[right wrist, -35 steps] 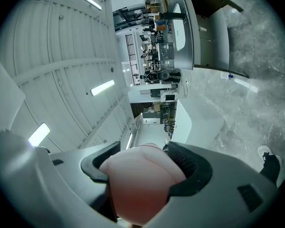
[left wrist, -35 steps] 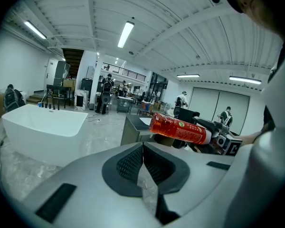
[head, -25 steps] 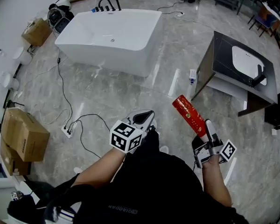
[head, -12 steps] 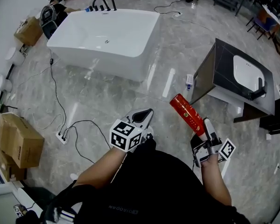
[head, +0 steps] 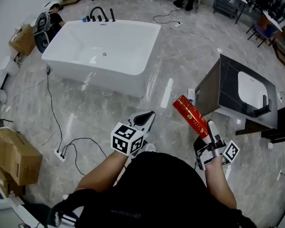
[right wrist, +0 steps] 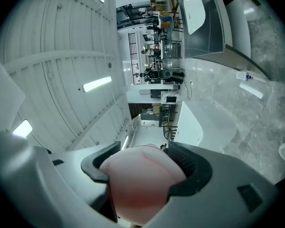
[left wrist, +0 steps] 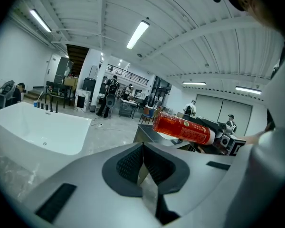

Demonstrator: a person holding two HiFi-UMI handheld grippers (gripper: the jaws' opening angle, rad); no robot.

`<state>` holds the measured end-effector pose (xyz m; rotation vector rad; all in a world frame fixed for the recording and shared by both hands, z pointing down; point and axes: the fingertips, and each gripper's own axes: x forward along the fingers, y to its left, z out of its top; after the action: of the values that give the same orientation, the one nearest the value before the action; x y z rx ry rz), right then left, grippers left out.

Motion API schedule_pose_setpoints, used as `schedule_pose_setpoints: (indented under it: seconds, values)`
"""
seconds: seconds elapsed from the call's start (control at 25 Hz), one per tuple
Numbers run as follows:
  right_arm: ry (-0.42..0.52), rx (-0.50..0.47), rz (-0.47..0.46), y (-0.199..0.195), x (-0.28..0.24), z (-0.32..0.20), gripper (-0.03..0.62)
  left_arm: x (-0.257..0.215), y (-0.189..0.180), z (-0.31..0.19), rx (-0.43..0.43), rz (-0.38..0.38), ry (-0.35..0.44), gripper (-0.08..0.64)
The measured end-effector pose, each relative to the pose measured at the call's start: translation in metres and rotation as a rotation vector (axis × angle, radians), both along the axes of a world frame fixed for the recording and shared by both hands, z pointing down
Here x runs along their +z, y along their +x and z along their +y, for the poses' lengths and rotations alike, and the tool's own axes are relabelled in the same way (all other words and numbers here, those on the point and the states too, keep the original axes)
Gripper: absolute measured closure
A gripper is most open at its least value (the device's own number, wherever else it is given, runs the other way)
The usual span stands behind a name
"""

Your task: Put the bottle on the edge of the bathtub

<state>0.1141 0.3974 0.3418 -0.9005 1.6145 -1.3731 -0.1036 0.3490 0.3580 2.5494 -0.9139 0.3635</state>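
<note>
Fingers [right wrist: 194, 171] of the right gripper [head: 210, 133] are clenched on one end of the red bottle [head: 192, 116], which juts forward and to the left in the air above the floor. Left gripper [head: 145, 119]: fingers pressed together, nothing between them. Step in hand, as judged: carrying. The bathtub [head: 149, 51] stands well apart, ahead and to the left. The next move calls for closing that gap and setting the bottle on its rim.
</note>
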Motion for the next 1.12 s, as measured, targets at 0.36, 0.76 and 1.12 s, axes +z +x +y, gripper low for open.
schedule_pose_setpoints:
  seconds: [0.36,0.76,1.12]
  values:
    - [-0.042,-0.005,0.010,-0.018,0.010,-0.038,0.276,0.006,-0.011,-0.044,0.020,-0.005,-0.011,0.543]
    - [-0.048,-0.060,0.008,0.000,0.022,-0.105,0.276,0.020,-0.006,-0.088,-0.052,-0.026,-0.039,0.543]
    - [-0.028,-0.109,-0.018,0.047,0.025,-0.199,0.276,0.013,0.047,-0.176,-0.099,-0.043,-0.027,0.543]
